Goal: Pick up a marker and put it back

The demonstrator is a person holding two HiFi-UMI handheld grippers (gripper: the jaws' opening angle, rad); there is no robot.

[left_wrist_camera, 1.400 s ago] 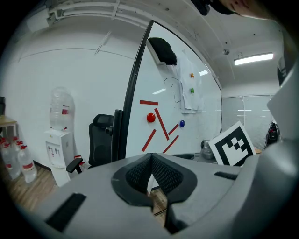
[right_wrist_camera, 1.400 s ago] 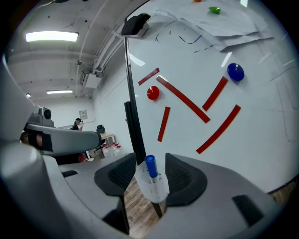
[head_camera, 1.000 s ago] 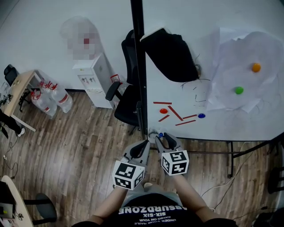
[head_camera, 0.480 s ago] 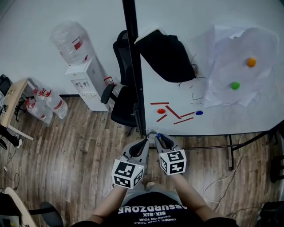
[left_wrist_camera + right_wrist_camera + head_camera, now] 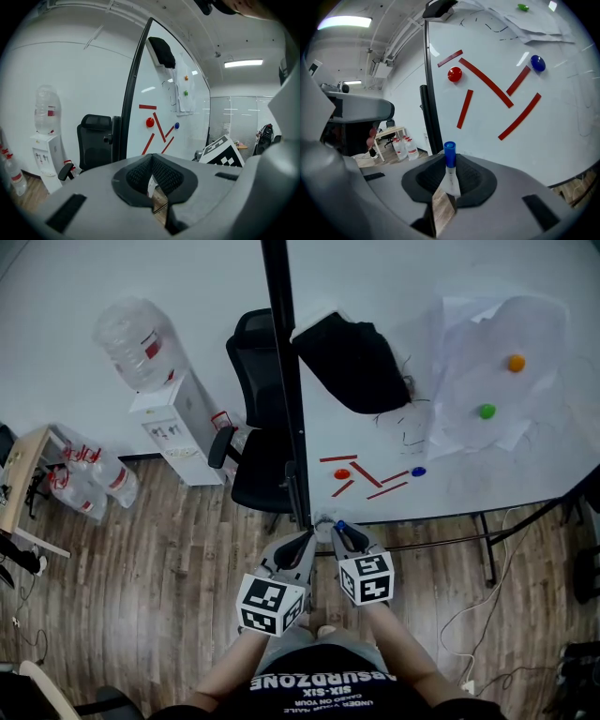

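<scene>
- Right gripper (image 5: 342, 530): grey plastic body with black ribbed pads. Its fingers have just been closing and now pinch the marker (image 5: 450, 165) between the pads.
- Marker: slim white barrel with a round blue cap. In the right gripper view it sits at lower centre, cap pointing up at the whiteboard (image 5: 562, 140). In the head view the cap (image 5: 340, 525) shows at centre, just below the board's lower edge.
- Left gripper (image 5: 306, 540): same grey build. Its fingers are pressed together at the tips with nothing between them. It sits just beside the right gripper.
- Each gripper carries a cube (image 5: 272, 606) printed with black-and-white square patterns.
- Whiteboard: smooth, glossy white, on a black frame post (image 5: 286, 381).
- On the board: five flat red strips (image 5: 367, 477), a domed red magnet (image 5: 342, 473) and a blue magnet (image 5: 418, 471).
- Upper right of the head view: crumpled white paper (image 5: 469, 343) held by a green magnet (image 5: 487, 412) and an orange magnet (image 5: 516, 363).
- A black cloth item (image 5: 356, 362) hangs beside the post.
- Upper left: black mesh chair (image 5: 258, 456) and white water dispenser (image 5: 173, 423) with a clear bottle on top.
- Floor (image 5: 141, 549): wood-grain planks.
- Shirt print (image 5: 323, 688), upside down in frame, partly legible: "SURDZONE", "SIX-SIX".
</scene>
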